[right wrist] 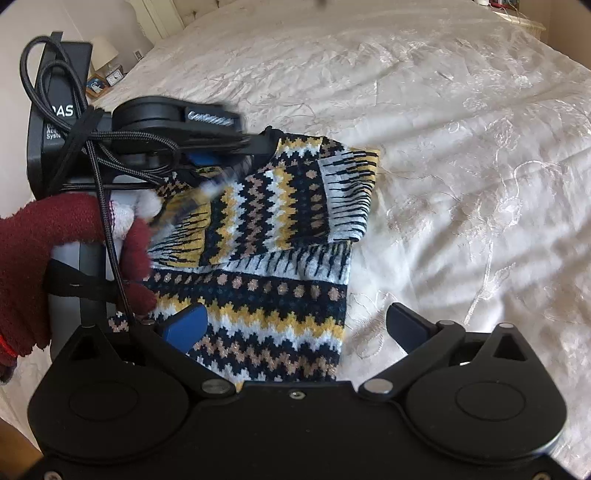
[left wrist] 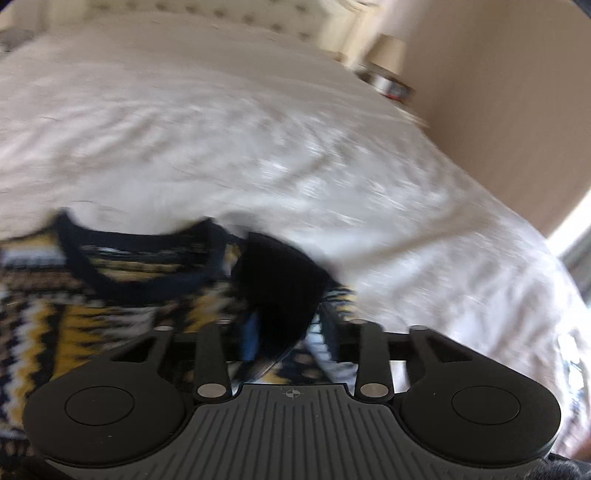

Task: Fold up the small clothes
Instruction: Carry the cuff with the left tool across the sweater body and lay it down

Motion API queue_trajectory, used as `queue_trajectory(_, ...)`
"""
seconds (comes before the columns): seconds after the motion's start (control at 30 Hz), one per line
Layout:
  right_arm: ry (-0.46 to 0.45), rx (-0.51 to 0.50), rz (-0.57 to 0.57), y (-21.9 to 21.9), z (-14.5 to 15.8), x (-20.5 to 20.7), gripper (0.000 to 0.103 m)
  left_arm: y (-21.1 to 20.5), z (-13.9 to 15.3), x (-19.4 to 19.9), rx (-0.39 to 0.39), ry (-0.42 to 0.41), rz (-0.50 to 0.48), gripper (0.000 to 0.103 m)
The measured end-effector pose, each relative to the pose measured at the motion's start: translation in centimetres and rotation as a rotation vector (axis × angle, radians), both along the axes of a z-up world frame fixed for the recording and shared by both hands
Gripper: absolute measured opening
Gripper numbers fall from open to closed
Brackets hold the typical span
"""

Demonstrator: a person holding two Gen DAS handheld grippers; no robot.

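Observation:
A small knitted sweater [right wrist: 280, 236] with navy, yellow, white and tan zigzags lies on the white bedspread [right wrist: 461, 147], its right sleeve folded over the body. My right gripper [right wrist: 295, 325] is open above the sweater's hem, touching nothing. My left gripper [right wrist: 255, 146] reaches in from the left and is shut on the sweater's navy cuff at the top. In the blurred left wrist view the gripper [left wrist: 284, 321] pinches dark fabric, with the navy neckline [left wrist: 140, 258] to its left.
A hand in a red glove [right wrist: 48, 266] holds the left gripper's handle, with black cables [right wrist: 85, 147] looping around it. A bedside table with a lamp [right wrist: 105, 55] and clock stands at the far left. White bedspread [left wrist: 258, 147] stretches ahead to a tufted headboard [left wrist: 221, 11].

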State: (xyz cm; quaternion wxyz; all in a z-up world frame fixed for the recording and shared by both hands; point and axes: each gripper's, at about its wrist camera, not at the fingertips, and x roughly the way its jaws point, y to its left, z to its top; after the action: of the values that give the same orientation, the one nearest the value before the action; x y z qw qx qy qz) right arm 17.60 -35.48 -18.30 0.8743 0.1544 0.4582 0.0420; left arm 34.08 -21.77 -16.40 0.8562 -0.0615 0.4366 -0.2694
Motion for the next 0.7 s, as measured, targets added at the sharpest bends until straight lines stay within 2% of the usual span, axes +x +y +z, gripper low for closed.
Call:
queue_trajectory(0.13, -0.005, -0.008, -0.005, 0.4, 0.2, 0.8, 0.103, -0.4, 1.1, -0.4, 0.014, -0.054, -0.066, 0.039)
queue_trajectory(0.23, -0.015, -0.016, -0.02, 0.4, 0.5, 1.9, 0.103, 1.4, 2.1, -0.2, 0.034, -0.068, -0.016, 0.039)
queue_trajectory(0.37, -0.039, -0.03, -0.024, 0.3, 0.6, 4.2, 0.103, 5.8, 2.7, -0.1, 0.113, -0.074, 0.064, 0.039)
queue_trajectory(0.53, -0.069, -0.045, 0.01, 0.6, -0.2, 7.7, 0.103, 12.4, 1.5, -0.7, 0.211, -0.02, 0.169, 0.039)
queue_trajectory(0.7, -0.051, 0.005, 0.014, 0.0, -1.4, 11.4, 0.1, 17.9, -0.3, -1.6, 0.248, 0.057, 0.271, 0.039)
